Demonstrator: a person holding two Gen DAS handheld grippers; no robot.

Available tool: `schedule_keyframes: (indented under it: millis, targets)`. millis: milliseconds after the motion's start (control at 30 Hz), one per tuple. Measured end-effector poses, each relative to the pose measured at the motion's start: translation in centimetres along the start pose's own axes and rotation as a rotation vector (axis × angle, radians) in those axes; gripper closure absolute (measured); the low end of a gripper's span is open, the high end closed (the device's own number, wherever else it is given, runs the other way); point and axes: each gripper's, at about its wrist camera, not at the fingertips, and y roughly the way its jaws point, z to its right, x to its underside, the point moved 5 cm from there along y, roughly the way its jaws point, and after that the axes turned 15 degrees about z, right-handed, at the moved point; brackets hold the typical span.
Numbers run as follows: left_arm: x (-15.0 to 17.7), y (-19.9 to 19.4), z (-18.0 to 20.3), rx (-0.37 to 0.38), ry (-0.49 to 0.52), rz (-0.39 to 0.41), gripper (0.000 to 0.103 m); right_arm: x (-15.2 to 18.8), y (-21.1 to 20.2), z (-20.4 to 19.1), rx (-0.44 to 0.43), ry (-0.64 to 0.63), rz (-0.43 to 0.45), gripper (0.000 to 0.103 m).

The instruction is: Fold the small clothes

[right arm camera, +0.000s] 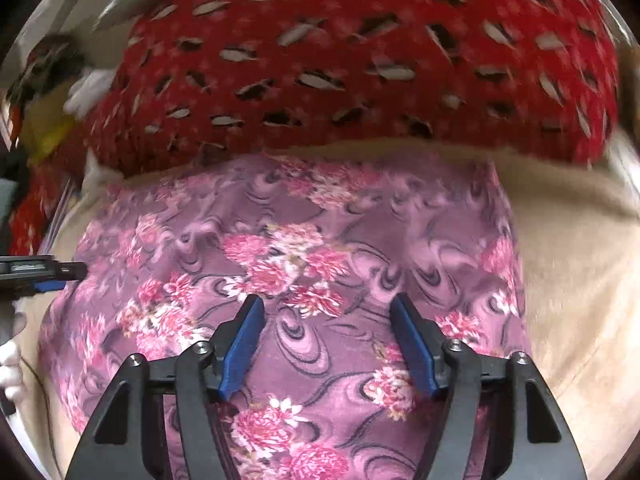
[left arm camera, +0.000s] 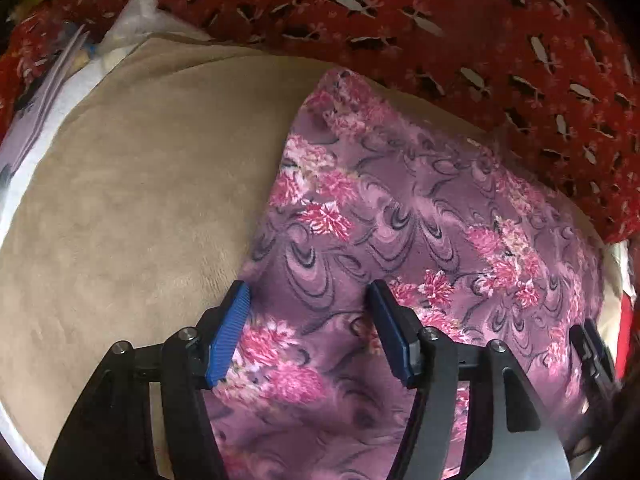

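Lying flat on beige cushion, purple floral cloth, long axis crosswise, both tongs spread, empty

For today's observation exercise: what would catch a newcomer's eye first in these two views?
The purple cloth with pink flowers stands out first, lying flat on a beige cushion. Behind it rises a red fabric with dark and pale marks. Both the left gripper and the right gripper stand open over the purple cloth, with nothing held.
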Motion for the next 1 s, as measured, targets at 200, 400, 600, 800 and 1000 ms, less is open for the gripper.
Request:
schedule_keyframes:
  millis: [200, 400, 600, 800, 1000]
  targets:
    - [-3.4, -1.2, -0.6, 0.103, -0.101, 0.031, 0.041, -4.4, -0.3, 9.0, 0.08, 0.363, 0.09, 0.034]
    - [-4.5, 1.0, 0.5, 0.127, -0.151, 0.02, 0.041, -3.6, 3.0, 13.0, 0.031, 0.491, 0.001, 0.099]
    - [-3.1, 3.2, -0.7, 0.096, -0.133, -0.035, 0.039, -2.6, 3.1, 13.0, 0.093, 0.46, -0.003, 0.098]
    - [-4.3, -0.6, -3.8, 0.128, -0.217, 0.05, 0.039, -4.5, -1.8, 9.3, 0.031, 0.331, 0.13, 0.09]
    - [-1.8, 0.6, -5.3, 0.124, -0.279, -0.089, 0.039, -0.5, -1.4, 5.9, 0.052, 0.196, 0.009, 0.076]
